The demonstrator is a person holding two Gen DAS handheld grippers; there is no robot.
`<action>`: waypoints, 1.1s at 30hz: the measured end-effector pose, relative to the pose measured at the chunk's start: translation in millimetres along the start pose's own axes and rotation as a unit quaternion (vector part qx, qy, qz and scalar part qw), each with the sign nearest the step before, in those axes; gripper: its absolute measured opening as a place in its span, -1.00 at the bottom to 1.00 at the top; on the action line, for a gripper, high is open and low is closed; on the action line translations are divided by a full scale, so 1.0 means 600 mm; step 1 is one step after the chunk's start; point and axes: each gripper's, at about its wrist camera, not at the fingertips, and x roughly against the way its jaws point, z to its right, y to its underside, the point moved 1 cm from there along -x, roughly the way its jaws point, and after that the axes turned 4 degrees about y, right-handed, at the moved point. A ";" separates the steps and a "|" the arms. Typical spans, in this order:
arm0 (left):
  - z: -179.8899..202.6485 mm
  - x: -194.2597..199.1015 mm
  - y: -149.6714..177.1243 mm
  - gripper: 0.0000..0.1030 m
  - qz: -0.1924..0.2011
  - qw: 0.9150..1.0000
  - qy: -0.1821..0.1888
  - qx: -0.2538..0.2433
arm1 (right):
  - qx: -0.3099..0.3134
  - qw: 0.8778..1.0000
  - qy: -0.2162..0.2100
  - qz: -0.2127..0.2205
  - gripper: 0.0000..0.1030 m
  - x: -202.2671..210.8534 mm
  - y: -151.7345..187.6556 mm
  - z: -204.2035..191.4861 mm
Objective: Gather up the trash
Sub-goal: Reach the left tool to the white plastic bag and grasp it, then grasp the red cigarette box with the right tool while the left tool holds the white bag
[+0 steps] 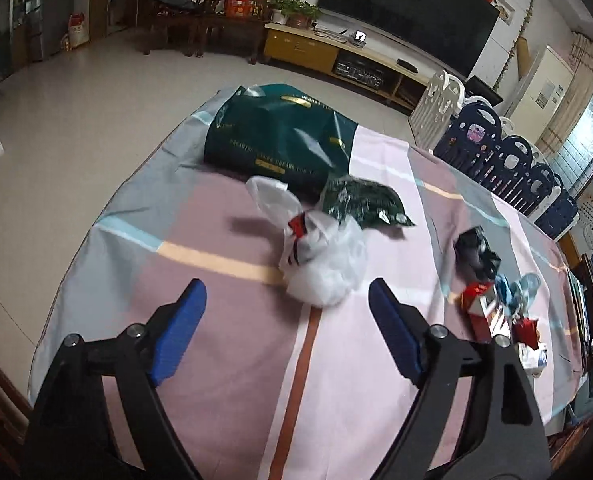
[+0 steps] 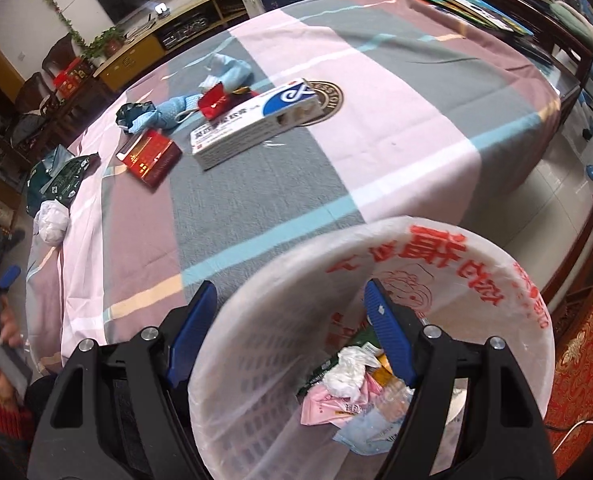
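Note:
My left gripper (image 1: 286, 300) is open and empty, just short of a crumpled white plastic bag (image 1: 328, 264) on the striped tablecloth. Behind it lie a dark green wrapper (image 1: 364, 200) and a large green bag (image 1: 280, 136). To the right lie a black wrapper (image 1: 476, 252), a red packet (image 1: 480, 304) and blue masks (image 1: 516, 288). My right gripper (image 2: 292, 300) is open and empty over the rim of a white lined trash basket (image 2: 476, 272) holding trash. On the table beyond lie a white box (image 2: 252, 120), a red packet (image 2: 152, 156) and blue masks (image 2: 184, 108).
The tablecloth (image 2: 396, 136) covers the whole table; its edges drop to a tiled floor. A blue and white child fence (image 1: 496, 152) stands at the far side. A red patterned seat (image 2: 584, 360) is right of the basket. The left gripper (image 2: 0, 280) shows at the right wrist view's left edge.

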 end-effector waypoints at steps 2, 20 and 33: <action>0.013 -0.039 -0.020 0.67 -0.009 1.000 0.015 -0.022 | 0.007 1.000 0.001 0.000 0.45 -0.005 -0.010 -0.013; 0.084 -0.007 0.051 -0.46 -0.012 0.992 0.059 -0.110 | 0.259 0.964 -0.052 -0.003 0.45 -0.171 -0.182 -0.325; 0.079 0.002 0.084 -0.45 -0.028 0.990 0.080 -0.114 | 0.324 0.946 -0.023 -0.022 0.48 -0.218 -0.213 -0.348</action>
